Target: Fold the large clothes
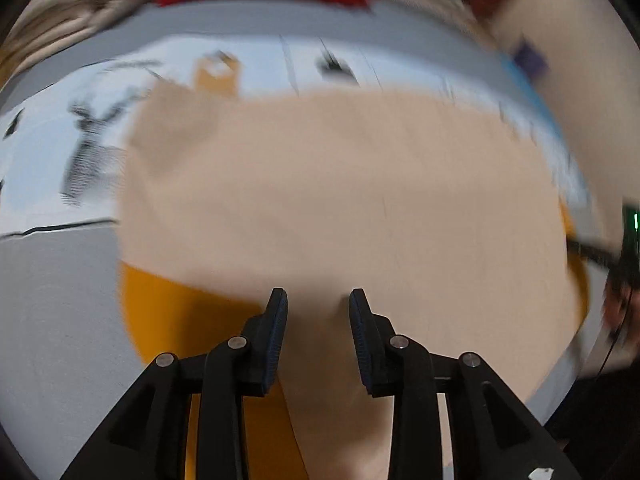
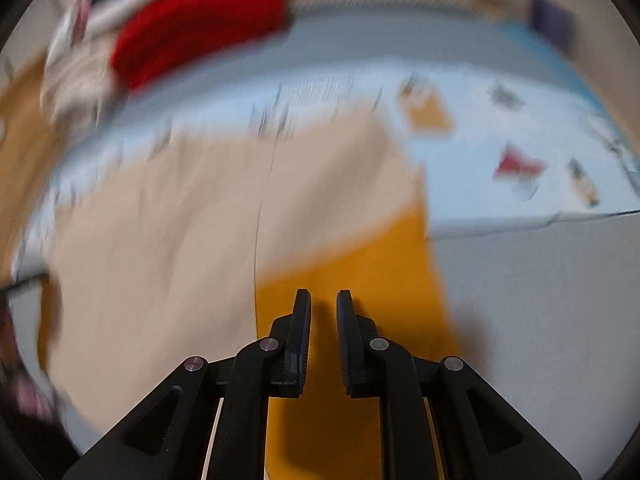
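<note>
Your left tongs are spread apart, with nothing pinched; the beige cloth lies just under them and shows in the gap. Your right tongs stand a little apart, also holding nothing, above the orange cloth at the edge of the beige one.

The beige cloth lies spread flat over the orange one, on a pale sheet with small printed figures, and the grey surface is beside it.

Here is the risk: the two cloths lie one on the other, so if you close now you may catch only the orange layer, or both layers together, and the fold will come out crooked. Both pictures are blurred too, so aiming is poor.

Both tongs point steeply down at the cloth.
</note>
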Tool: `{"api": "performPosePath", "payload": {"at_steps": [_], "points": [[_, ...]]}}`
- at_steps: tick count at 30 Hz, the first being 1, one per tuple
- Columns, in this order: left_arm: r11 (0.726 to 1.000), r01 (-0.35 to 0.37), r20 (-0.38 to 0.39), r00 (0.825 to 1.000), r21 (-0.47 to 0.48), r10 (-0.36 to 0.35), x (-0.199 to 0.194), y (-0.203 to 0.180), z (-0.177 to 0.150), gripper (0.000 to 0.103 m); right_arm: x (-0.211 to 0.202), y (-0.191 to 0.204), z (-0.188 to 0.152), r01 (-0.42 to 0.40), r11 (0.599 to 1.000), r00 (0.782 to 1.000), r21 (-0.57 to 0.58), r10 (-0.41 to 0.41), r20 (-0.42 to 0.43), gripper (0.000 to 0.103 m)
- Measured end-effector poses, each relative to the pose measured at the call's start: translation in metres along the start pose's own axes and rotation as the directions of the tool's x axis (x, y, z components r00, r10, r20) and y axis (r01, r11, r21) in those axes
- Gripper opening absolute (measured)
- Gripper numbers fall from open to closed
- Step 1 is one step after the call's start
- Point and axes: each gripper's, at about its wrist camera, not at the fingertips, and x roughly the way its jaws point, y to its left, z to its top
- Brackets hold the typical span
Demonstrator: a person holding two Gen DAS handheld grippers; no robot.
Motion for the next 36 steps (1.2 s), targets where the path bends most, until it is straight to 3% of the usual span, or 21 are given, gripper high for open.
{"api": "performPosePath", "payload": {"at_steps": [3, 7, 10, 12, 14, 16, 19, 22, 24, 25, 27, 30, 33, 36], "points": [[0.992, -0.112, -0.053, 0.992, 0.059, 0.115, 0.013, 0.000, -0.014, 0.034, 0.020, -0.004, -0.028, 0.117, 0.991, 0.987, -0.068, -0.123, -0.104, 0.014], [0.985, -0.164, -0.082, 0.984, -0.058, 0.159, -0.005, 0.020, -0.024, 0.030, 0.009, -0.028, -0.044, 0.141, 0.990, 0.982, -0.004, -0.141, -0.125, 0.013], [0.995, -0.088, -0.065, 0.994, -0.046, 0.085, -0.028, 0.015, -0.035, 0.028, -0.002, -0.036, -0.053, 0.157, 0.988, 0.980, 0.004, -0.155, -0.125, 0.014], [1.000, -0.026, -0.108, 0.994, 0.017, 0.028, -0.028, 0.004, -0.048, 0.029, -0.015, -0.038, -0.056, 0.128, 0.992, 0.987, 0.017, -0.126, -0.095, 0.014], [0.990, -0.070, -0.180, 0.979, 0.123, 0.091, -0.016, -0.003, -0.065, 0.032, -0.022, -0.039, -0.059, 0.087, 0.996, 0.993, 0.002, -0.086, -0.083, 0.014], [0.970, -0.138, -0.229, 0.956, 0.198, 0.182, -0.003, -0.002, -0.082, 0.035, -0.014, -0.037, -0.071, 0.077, 0.996, 0.985, -0.053, -0.084, -0.148, 0.014], [0.978, -0.150, -0.217, 0.960, 0.145, 0.179, -0.016, 0.004, -0.084, 0.035, -0.009, -0.038, -0.089, 0.126, 0.985, 0.968, -0.119, -0.149, -0.201, 0.014], [0.979, -0.151, -0.197, 0.964, 0.139, 0.177, -0.025, 0.000, -0.088, 0.035, -0.011, -0.047, -0.097, 0.118, 0.990, 0.965, -0.083, -0.134, -0.227, 0.014], [0.970, -0.181, -0.238, 0.947, 0.164, 0.217, -0.019, -0.002, -0.098, 0.035, -0.007, -0.049, -0.105, 0.142, 0.986, 0.954, -0.091, -0.161, -0.252, 0.014], [0.955, -0.228, -0.255, 0.928, 0.187, 0.272, -0.014, -0.002, -0.104, 0.035, -0.010, -0.047, -0.108, 0.169, 0.978, 0.949, -0.120, -0.194, -0.247, 0.014], [0.931, -0.300, -0.242, 0.907, 0.209, 0.346, -0.015, -0.004, -0.109, 0.035, -0.021, -0.037, -0.109, 0.247, 0.953, 0.937, -0.177, -0.282, -0.209, 0.014], [0.930, -0.341, -0.105, 0.928, 0.139, 0.356, -0.048, -0.011, -0.104, 0.033, -0.060, -0.020, -0.104, 0.266, 0.953, 0.958, -0.147, -0.278, -0.069, 0.014], [0.958, -0.284, 0.054, 0.957, -0.049, 0.286, -0.092, -0.018, -0.104, 0.030, -0.106, 0.000, -0.102, 0.222, 0.973, 0.972, -0.060, -0.216, 0.096, 0.015], [0.969, -0.197, 0.149, 0.964, -0.152, 0.219, -0.116, -0.036, -0.115, 0.019, -0.137, 0.038, -0.111, 0.117, 0.993, 0.968, -0.010, -0.112, 0.227, 0.015]]}}
